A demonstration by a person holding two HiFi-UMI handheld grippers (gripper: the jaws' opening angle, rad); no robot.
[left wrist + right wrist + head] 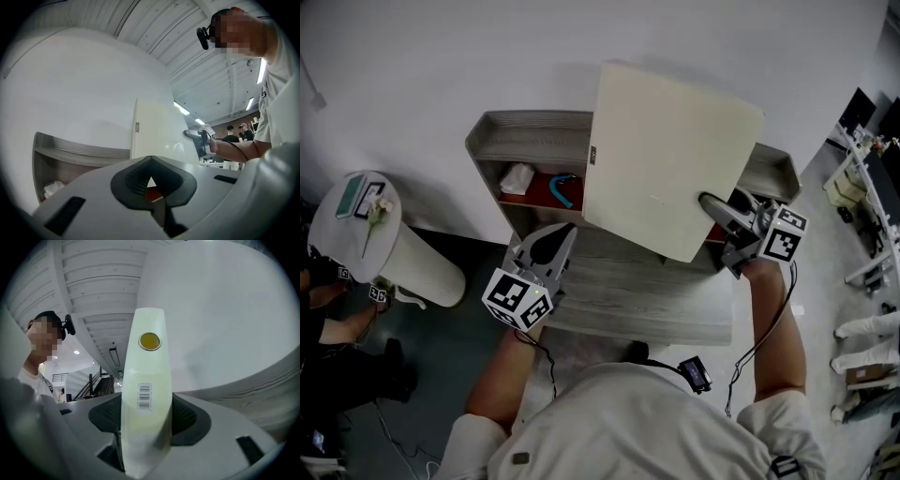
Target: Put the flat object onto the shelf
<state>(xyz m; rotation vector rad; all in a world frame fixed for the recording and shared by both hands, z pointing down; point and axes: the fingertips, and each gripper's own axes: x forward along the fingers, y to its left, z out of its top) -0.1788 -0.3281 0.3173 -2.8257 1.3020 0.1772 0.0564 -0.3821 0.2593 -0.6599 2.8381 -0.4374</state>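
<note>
Step in hand: carrying the board (675, 159) to the shelf (525, 127).
- The board hangs tilted over the shelf's middle and right part, broad cream face up. I cannot tell whether its far edge touches the top tier.
- To do it well, in my judgement: level the board first, lower it inside the tier's raised rim, let the far edge land ahead of the near 1, and let go only once it lies flat.
- The grip sits at 1 corner, so the free side at 10 o'clock may sag or swing.

Right tongs (722, 217): jaws wide, clamped on the board's edge at its 4 o'clock side. A barcode label and 1 round yellow sticker show on the edge above the pads.

Left tongs (561, 236): jaws closed together, nothing between them. They hover at 7 o'clock of the board, apart from it, over the shelf's front ledge.
</note>
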